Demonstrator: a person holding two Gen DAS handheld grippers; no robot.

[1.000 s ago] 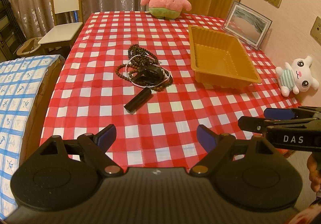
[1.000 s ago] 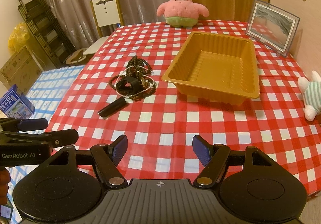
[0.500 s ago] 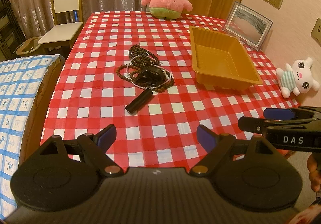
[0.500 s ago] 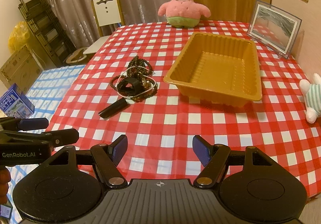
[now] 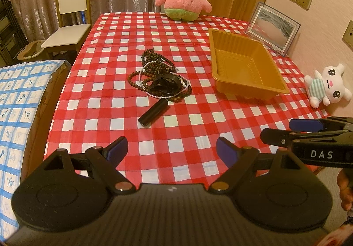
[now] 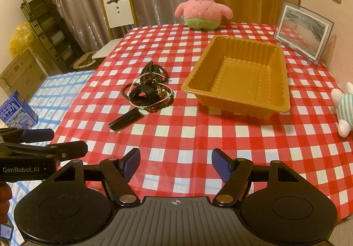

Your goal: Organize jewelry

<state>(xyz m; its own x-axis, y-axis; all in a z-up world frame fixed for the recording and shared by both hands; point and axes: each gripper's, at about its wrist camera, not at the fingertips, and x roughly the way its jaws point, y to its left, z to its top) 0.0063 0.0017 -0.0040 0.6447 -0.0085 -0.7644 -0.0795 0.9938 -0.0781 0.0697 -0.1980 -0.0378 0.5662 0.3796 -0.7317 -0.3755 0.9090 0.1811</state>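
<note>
I have both claws hanging over the near edge of the tabletop point(image 5: 92, 82), which is covered in a red-and-white checked cloth. My left claw point(image 5: 172, 150) stands wide, blue pads apart with only cloth showing between them. My right claw point(image 6: 175, 165) is just as wide and grips nothing either. Each claw shows at the edge of the other's view, side by side and apart.

The jewelry is a tangled heap of dark brown wooden bead strings, a thin pale bead strand and a black band point(image 5: 159, 78), lying near the middle of the tabletop, well beyond both claws. Just in front of the heap, nearly touching its near edge, lies a short black cylinder point(image 5: 153, 111) on its side, angled across the checks.

To the right of the heap, set apart from it, sits an empty ochre rectangular plastic tray point(image 6: 240, 74) with ribbed walls. At the far edge sits a pink star-shaped plush toy point(image 6: 204, 8). A framed picture point(image 6: 302, 31) leans near the right wall, and a white plush animal in a striped top point(image 5: 326, 86) lies at the right edge. A white-backed wooden chair point(image 5: 70, 18) stands beyond the far left corner.
</note>
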